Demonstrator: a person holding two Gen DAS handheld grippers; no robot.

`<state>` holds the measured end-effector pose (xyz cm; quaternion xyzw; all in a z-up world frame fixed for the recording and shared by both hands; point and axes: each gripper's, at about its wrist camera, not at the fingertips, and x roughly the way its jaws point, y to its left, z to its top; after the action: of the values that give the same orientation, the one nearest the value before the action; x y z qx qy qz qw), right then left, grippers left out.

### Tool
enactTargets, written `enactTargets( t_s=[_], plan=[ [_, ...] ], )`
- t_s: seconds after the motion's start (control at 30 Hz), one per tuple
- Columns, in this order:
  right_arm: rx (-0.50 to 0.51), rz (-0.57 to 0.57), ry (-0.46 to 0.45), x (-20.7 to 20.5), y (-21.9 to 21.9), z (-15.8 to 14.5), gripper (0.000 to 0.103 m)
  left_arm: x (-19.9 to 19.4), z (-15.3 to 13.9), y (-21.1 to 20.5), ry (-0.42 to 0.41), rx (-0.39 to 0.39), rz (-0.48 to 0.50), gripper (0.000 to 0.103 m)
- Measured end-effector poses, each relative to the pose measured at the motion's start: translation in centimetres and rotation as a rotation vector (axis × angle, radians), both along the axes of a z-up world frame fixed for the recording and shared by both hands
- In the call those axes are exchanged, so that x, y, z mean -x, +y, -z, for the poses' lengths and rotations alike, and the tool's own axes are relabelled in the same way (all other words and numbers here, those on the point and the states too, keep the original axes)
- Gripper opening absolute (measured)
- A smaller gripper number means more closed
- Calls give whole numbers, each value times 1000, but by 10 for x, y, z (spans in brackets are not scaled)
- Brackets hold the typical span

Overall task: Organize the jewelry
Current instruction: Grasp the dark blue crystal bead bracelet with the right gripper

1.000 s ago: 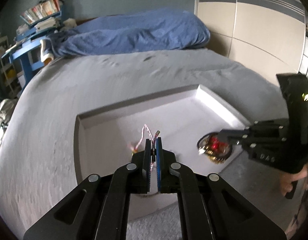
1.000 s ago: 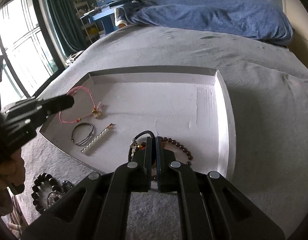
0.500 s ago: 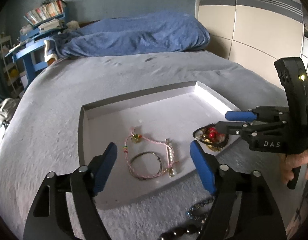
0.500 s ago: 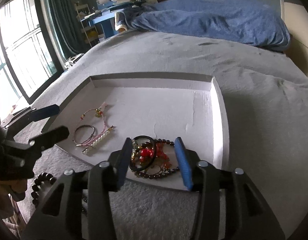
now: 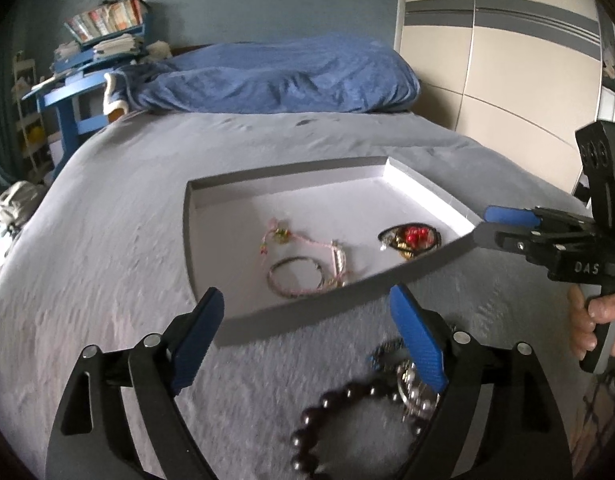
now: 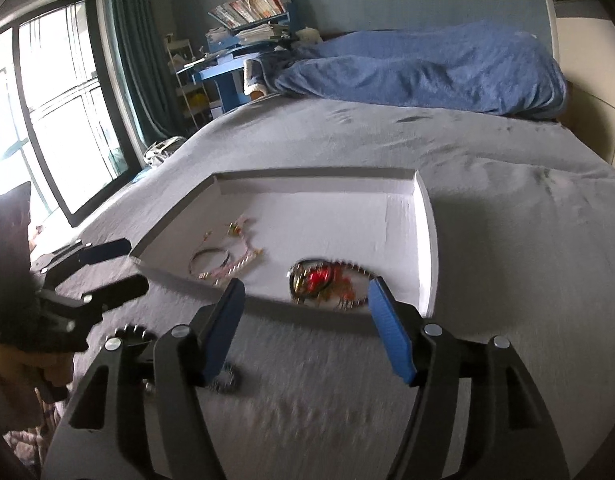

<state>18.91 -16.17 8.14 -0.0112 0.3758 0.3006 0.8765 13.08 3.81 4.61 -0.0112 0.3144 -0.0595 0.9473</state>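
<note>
The left claw [image 5: 305, 322] and right claw [image 6: 307, 316] both angle downward, their jaws having just been opening, nothing between them; a hand [image 5: 599, 320] grips the right handle.

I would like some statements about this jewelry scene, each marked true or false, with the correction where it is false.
1. The white tray lies on the grey bedspread. True.
2. The jaws of the left gripper are shut on the pink cord bracelet. False: the jaws stand open and empty, and the bracelet lies in the tray.
3. The red-beaded bracelet bundle lies in the tray. True.
4. All the jewelry is already in the tray. False: a dark bead bracelet lies on the bedspread outside it.
5. The right gripper has its jaws open, with nothing held. True.
6. The blue duvet covers the tray. False: it is bunched at the far end of the bed.
</note>
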Motion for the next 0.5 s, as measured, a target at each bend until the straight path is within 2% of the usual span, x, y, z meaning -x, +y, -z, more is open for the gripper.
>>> enactTargets(
  t_s=[0.27,0.5],
  plan=[
    [-5,14,37,16,-10,14,64,21,3,2,1,10,2,86],
    [2,1,79,31,-19,29,64,36,16,9,34,4,-2,87]
  ],
)
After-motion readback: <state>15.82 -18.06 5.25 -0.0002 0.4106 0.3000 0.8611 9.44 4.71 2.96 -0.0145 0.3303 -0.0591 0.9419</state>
